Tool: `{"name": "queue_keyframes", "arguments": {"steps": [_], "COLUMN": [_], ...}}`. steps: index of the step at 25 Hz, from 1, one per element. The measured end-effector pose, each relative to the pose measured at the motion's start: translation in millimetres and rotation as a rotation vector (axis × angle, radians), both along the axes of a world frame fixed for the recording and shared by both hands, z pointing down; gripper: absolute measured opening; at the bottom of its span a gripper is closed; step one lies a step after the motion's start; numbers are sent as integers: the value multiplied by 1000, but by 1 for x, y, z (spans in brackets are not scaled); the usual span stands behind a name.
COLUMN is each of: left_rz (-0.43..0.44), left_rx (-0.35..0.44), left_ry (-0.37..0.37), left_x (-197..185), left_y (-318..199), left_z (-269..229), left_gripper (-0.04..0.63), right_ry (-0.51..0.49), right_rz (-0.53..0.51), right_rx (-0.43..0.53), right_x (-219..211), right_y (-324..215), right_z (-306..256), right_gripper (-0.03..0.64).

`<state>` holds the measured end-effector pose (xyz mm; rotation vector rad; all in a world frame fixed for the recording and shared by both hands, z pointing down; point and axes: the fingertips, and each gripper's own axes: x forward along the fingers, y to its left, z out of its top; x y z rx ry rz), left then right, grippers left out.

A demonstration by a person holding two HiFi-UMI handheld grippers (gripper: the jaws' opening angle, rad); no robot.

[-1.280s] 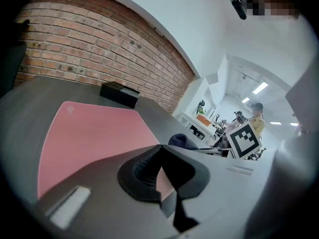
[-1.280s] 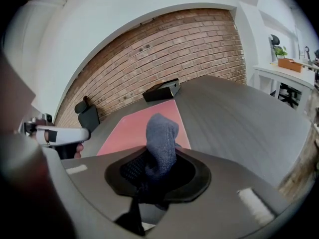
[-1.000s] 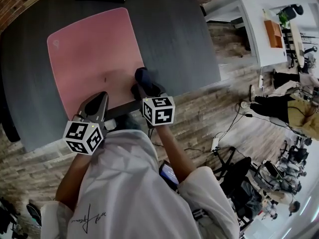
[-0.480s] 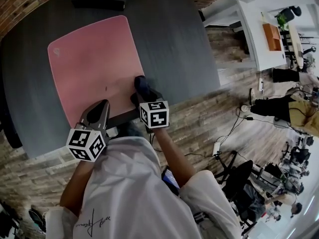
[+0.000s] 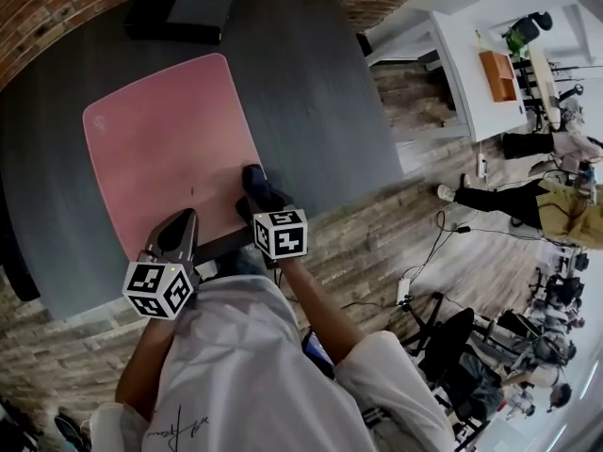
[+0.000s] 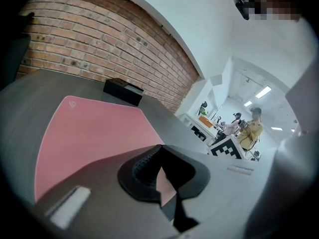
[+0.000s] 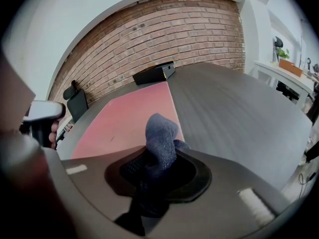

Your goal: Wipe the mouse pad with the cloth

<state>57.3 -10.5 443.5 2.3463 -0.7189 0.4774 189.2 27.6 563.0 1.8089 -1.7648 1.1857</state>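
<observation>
- A pink mouse pad (image 5: 160, 139) lies in the upper left of the frame on a dark grey table (image 5: 320, 92).
- A black box (image 5: 184, 8) sits on the table at the top edge, just beyond the pad's far side.
- The right gripper (image 5: 258, 199), near the centre, has a dark blue cloth (image 5: 252, 179) bunched at its tip, on the pad's lower right edge.
- The left gripper (image 5: 179, 222), at lower left, points at the pad's near edge.
- A person's white shirt (image 5: 236, 375) fills the bottom, and a white desk (image 5: 462, 55) stands at the upper right.
</observation>
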Motion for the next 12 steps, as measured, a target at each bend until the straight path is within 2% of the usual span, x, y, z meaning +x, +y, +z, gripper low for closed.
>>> {"name": "queue_keyframes", "arguments": {"steps": [12], "left_rz": [-12], "left_rx": [-5], "left_ry": [-7], "left_x": [-8], "left_y": [-5], "left_z": [2], "left_gripper": [15], "right_ry": [-10], "right_rz": [29], "right_rx": [6], "right_x": [-2], "right_y": [-3], "right_z": [-1], "right_gripper": [103]}}
